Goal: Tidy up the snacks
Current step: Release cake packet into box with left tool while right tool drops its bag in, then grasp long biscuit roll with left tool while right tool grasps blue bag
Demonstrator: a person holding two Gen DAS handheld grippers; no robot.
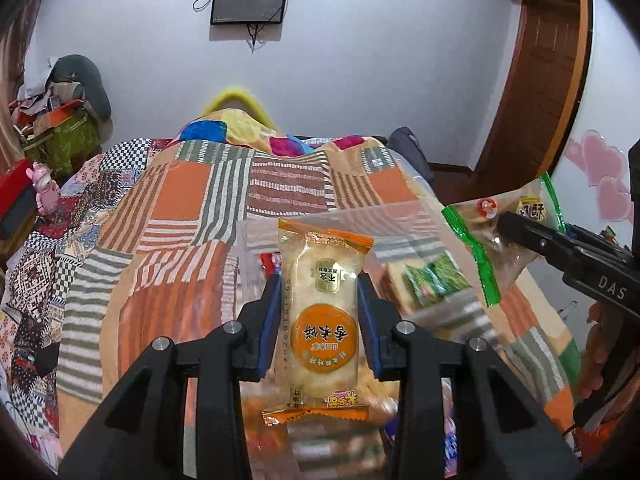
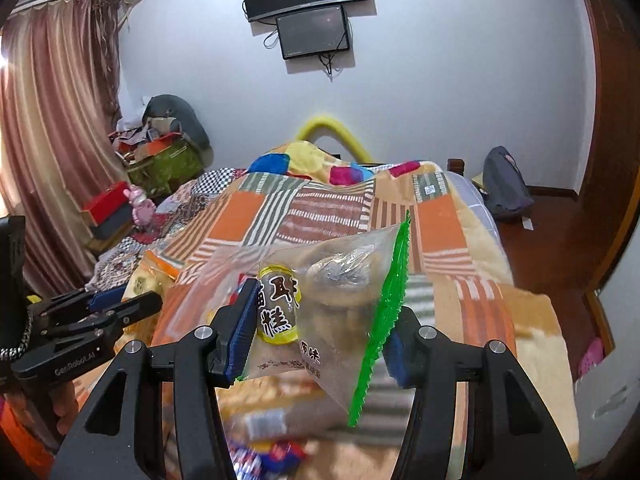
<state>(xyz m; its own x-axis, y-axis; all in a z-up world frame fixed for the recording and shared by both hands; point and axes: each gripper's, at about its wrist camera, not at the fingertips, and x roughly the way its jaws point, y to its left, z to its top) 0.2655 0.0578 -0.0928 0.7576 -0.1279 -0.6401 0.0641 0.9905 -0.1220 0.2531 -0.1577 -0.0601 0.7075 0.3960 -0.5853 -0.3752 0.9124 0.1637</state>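
My left gripper [image 1: 318,312] is shut on an orange-trimmed rice cracker packet [image 1: 322,316], held upright above the bed. In the right wrist view that gripper [image 2: 132,300] shows at the left with the packet [image 2: 144,280] sticking out beyond it. My right gripper [image 2: 320,332] is shut on a clear pastry packet with green edges [image 2: 336,308]. The left wrist view shows the same packet [image 1: 488,240] at the right, pinched by the right gripper [image 1: 520,228]. Below and behind both lies a clear plastic bag [image 1: 420,240] with more snacks [image 1: 434,278] inside.
A patchwork quilt [image 1: 192,216] covers the bed. Blurred loose snack packets [image 2: 276,452] lie near the bottom edge. A pink toy [image 1: 44,192] and boxes [image 2: 110,208] stand at the bed's left side, a dark bag [image 2: 506,186] on the floor at the right. A hand [image 1: 600,344] holds the right gripper.
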